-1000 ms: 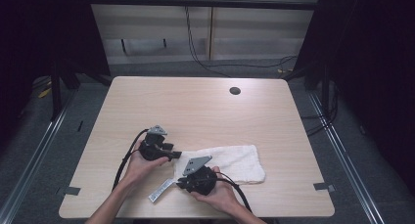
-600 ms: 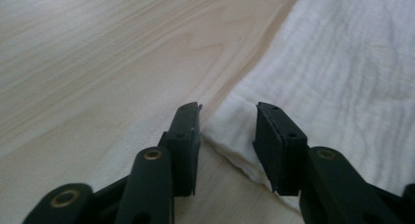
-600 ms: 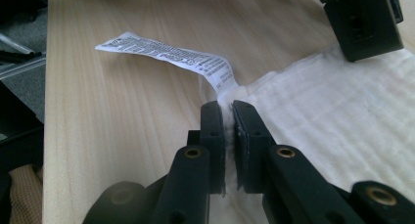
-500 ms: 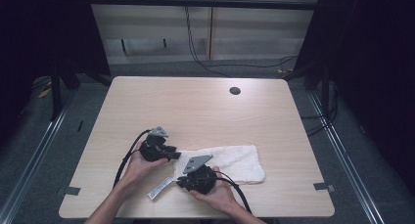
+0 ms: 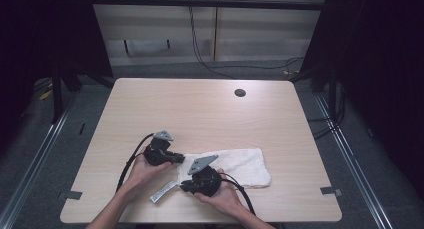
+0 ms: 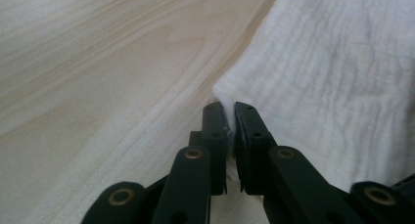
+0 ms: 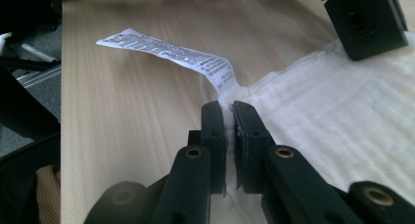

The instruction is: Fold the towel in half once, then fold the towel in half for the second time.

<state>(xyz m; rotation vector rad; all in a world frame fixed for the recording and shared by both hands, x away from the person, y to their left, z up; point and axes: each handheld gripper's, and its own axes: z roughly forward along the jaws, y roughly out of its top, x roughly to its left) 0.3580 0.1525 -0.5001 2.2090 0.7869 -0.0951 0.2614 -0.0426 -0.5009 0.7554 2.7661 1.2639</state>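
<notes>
At table's near edge, both claws (image 6: pixel 230 117) (image 7: pixel 229 115) pinch towel (image 5: pixel 240 165) corners.

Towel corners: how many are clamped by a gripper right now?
2. The left gripper pinches one corner of the white towel; the right gripper pinches the corner beside the printed care label. The far corners lie free.

Both forearms come in from the near edge, the left gripper (image 5: pixel 172 158) pointing to the right and the right gripper (image 5: pixel 186 187) pointing to the left, each held low in its hand with the fingers (image 6: pixel 215 131) pressed nearly together.
</notes>
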